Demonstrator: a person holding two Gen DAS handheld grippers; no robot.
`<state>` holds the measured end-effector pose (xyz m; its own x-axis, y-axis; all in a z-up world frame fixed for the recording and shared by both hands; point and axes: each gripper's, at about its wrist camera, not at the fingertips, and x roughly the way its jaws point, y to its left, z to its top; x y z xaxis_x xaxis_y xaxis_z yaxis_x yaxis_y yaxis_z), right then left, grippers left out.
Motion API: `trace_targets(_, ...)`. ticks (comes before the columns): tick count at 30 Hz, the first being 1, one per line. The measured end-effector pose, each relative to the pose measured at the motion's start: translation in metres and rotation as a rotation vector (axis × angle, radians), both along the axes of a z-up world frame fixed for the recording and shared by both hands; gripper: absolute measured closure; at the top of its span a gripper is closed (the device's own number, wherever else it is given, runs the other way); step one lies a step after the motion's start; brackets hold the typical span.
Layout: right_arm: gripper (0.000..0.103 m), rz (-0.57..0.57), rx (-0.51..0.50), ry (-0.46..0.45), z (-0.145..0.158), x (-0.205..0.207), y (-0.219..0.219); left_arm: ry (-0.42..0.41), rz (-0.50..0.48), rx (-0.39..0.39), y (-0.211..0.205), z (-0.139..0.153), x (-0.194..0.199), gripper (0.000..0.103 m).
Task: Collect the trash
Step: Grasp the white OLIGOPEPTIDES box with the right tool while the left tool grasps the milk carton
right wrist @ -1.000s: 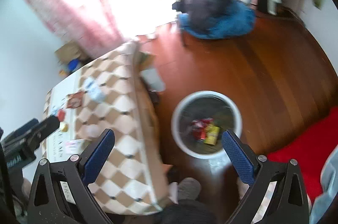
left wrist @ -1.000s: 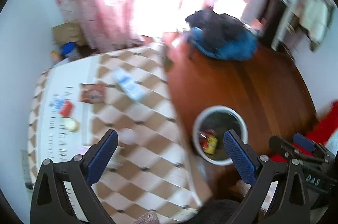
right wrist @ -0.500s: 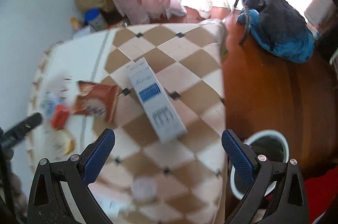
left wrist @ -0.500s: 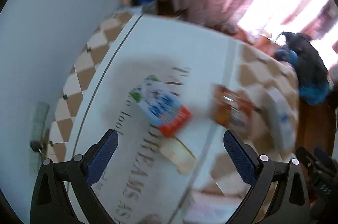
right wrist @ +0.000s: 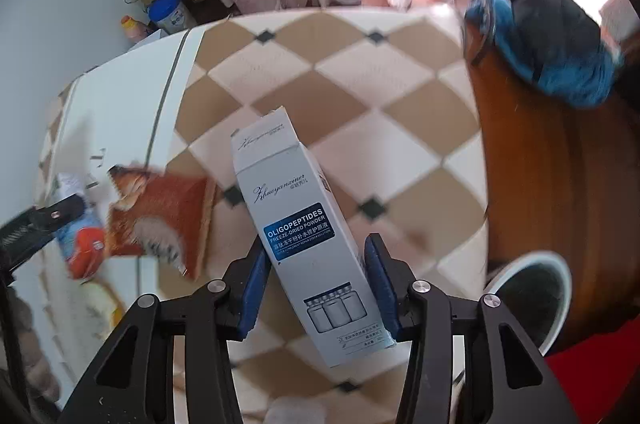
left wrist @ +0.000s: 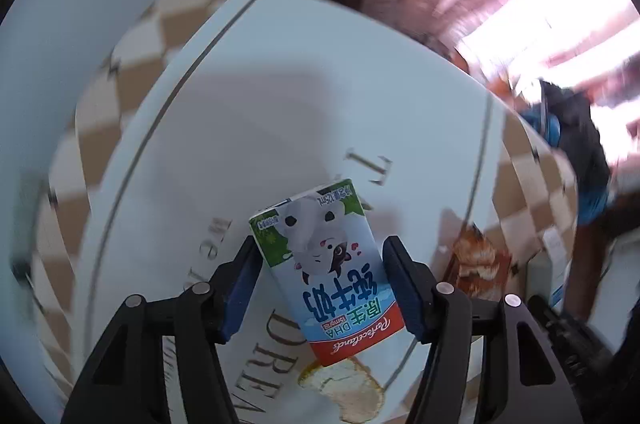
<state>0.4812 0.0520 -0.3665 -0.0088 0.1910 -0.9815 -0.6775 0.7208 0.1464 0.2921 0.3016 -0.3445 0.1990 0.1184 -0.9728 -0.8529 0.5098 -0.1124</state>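
A small milk carton with a red base and a cartoon cow lies on the white cloth, and my left gripper is shut on its sides. In the right wrist view a tall white "Oligopeptides" box lies on the checkered tablecloth. My right gripper is shut on its lower half. The white trash bin stands on the floor to the right of the table. The red end of the milk carton shows at the left edge.
An orange snack wrapper lies between the two held items, and a pale bread-like piece lies below the carton. A blue and black backpack sits on the wooden floor. A blue-lidded canister and a paper bag stand by the curtain.
Both grippers swung from the bin over to the table and came down. The left one has closed on the milk carton, the right one on the white box.
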Motion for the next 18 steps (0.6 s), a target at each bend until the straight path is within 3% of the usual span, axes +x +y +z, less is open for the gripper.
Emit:
trace_targets(2, 0.053, -0.027, 0.009, 0.075, -0.002, -0.002, -0.008, 0.036, -0.106, 0.063, -0.007, 0.004, 0.014, 0.045)
trace_targets(4, 0.053, -0.031, 0.015, 0.107, -0.004, -0.003, -0.013, 0.066, -0.177, 0.07, -0.011, 0.0, 0.023, 0.045)
trace_targets(7, 0.052, 0.0, -0.005, 0.078, -0.003, -0.006, -0.01, 0.121, -0.244, 0.069, -0.012, -0.013, 0.032, 0.045)
trace_targets(8, 0.052, 0.015, -0.014, 0.068, -0.004, -0.008, -0.007, 0.149, -0.253, 0.058, -0.011, -0.017, 0.034, 0.045)
trace_targets(13, 0.052, 0.071, -0.08, -0.002, -0.007, -0.014, 0.008, 0.127, -0.225, 0.053, -0.007, -0.017, 0.02, 0.045)
trace_targets(16, 0.052, 0.088, -0.106, -0.039, -0.007, -0.017, 0.011, 0.125, -0.211, 0.086, -0.012, -0.013, 0.014, 0.052)
trace_targets(17, 0.054, 0.094, -0.111, -0.049, -0.007, -0.018, 0.012, 0.126, -0.211, 0.1, -0.017, -0.009, 0.011, 0.052)
trace_targets(18, 0.063, 0.099, -0.115, -0.066, -0.006, -0.02, 0.011, 0.124, -0.211, 0.11, -0.019, -0.007, 0.01, 0.053)
